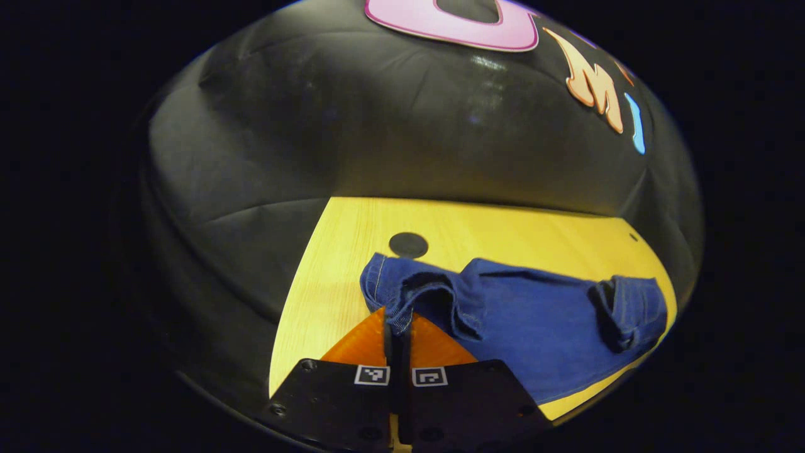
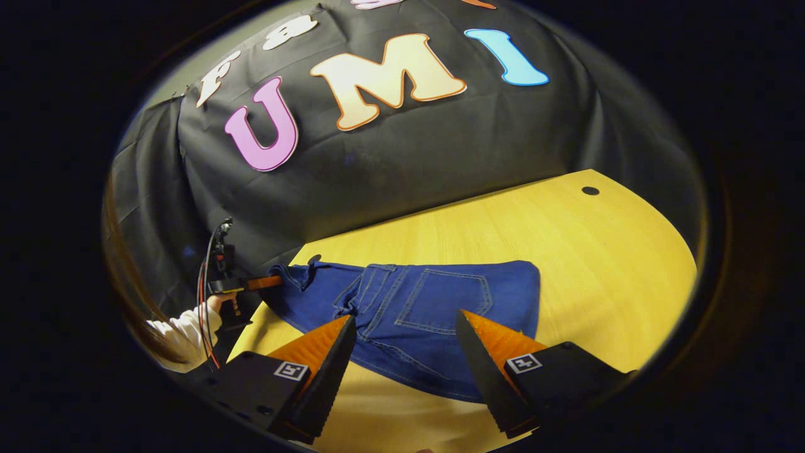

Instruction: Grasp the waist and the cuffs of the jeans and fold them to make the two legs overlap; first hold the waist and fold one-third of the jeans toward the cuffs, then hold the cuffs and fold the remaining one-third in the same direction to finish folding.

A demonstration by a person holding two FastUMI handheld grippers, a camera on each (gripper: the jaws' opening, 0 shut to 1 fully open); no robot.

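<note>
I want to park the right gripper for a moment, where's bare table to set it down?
Bare table lies right of the jeans and behind them, up to the booth wall. The near strip under the open right gripper is narrow. The left end is crowded: the left gripper pinches the jeans there.

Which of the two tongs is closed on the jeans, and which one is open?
The left tongs are closed, pinching a bunched end of the jeans. The right tongs are open, fingers spread apart over the pocket area.

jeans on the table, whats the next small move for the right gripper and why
Probably lower the right gripper and close it on the jeans waist edge. Its fingers are spread wide above the pocket area, gripping nothing, while the left gripper already pinches a bunched denim end.
</note>
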